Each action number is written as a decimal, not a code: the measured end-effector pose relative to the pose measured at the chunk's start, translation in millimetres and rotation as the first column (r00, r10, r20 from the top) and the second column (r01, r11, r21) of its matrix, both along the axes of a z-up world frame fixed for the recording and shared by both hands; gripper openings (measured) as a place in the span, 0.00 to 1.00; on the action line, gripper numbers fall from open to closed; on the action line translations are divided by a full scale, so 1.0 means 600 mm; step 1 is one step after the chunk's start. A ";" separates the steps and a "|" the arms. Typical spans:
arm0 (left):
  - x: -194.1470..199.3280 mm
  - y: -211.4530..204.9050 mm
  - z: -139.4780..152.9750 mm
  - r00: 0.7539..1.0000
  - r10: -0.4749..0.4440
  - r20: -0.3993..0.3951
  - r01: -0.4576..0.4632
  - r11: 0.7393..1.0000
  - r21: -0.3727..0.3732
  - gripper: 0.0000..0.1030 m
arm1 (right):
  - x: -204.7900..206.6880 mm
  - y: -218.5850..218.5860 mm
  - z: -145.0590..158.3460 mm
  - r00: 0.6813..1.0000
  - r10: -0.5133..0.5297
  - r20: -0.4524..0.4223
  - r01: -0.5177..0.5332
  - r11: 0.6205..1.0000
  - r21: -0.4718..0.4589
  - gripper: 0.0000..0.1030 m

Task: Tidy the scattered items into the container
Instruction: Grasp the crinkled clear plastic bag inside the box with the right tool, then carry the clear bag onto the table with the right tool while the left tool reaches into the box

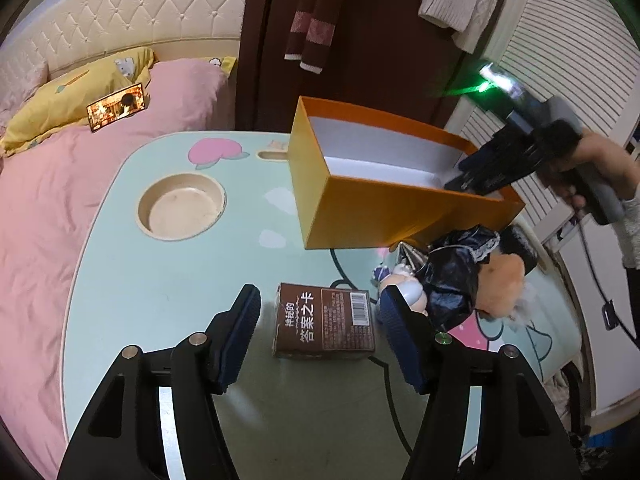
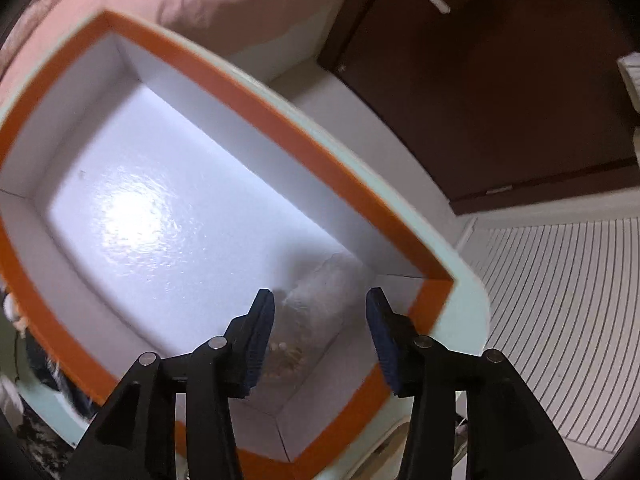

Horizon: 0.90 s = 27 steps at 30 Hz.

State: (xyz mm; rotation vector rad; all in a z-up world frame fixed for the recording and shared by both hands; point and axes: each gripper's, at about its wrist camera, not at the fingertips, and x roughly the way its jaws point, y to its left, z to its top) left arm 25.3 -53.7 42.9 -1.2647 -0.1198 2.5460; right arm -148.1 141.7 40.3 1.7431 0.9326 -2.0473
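One pale green lap table (image 1: 132,280) is sitting beside a pink bed (image 1: 60,208); a round recessed cup well (image 1: 180,206) is lying at 10 o'clock on its top.

One orange box (image 1: 360,216), open-topped with a white lining, is standing at 1 o'clock on the table, its long axis running from 11 toward 4 o'clock in the left wrist view. In the right wrist view its rim (image 2: 256,100) is filling most of the frame, long axis running from 10 toward 5 o'clock.

One doll (image 1: 472,276) in a shiny black dress is lying on its side at 3 o'clock, just below the box's near right corner. Beside it, one small white and blue figure (image 1: 404,286) is lying, touching the doll.

One brown card box (image 1: 324,322) is lying flat at table centre, printed face up, its long axis roughly level, text reading sideways.

One clear bag (image 2: 316,312) with brownish contents is lying on the box floor at 6 o'clock, long axis pointing toward 1 o'clock.

Left gripper (image 1: 320,320): fingers spread wide, straddling the card box without touching it, holding nothing.

Right gripper (image 2: 320,332): reaching down over the box's right end, fingers apart around the bag; whether they are touching it, cannot tell. The hand (image 1: 600,168) is gripping its handle.
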 end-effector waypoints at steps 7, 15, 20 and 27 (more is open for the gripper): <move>-0.001 0.001 0.007 1.000 -0.002 -0.011 0.002 1.000 -0.003 0.61 | 0.003 0.005 0.029 0.999 -0.005 -0.038 0.001 0.995 -0.096 0.34; -0.015 -0.004 0.024 1.000 -0.020 -0.010 0.020 1.000 -0.001 0.61 | 0.065 0.039 0.163 0.998 -0.026 -0.051 -0.001 0.886 -0.463 0.34; -0.047 0.006 0.068 0.994 -0.087 -0.068 0.082 0.994 -0.067 0.61 | 0.162 0.062 0.193 0.997 -0.032 -0.066 -0.011 0.829 -0.559 0.34; -0.120 0.038 0.126 0.983 -0.177 -0.044 0.176 0.984 -0.031 0.61 | 0.232 0.079 0.127 0.996 -0.087 0.018 0.082 0.814 -0.575 0.35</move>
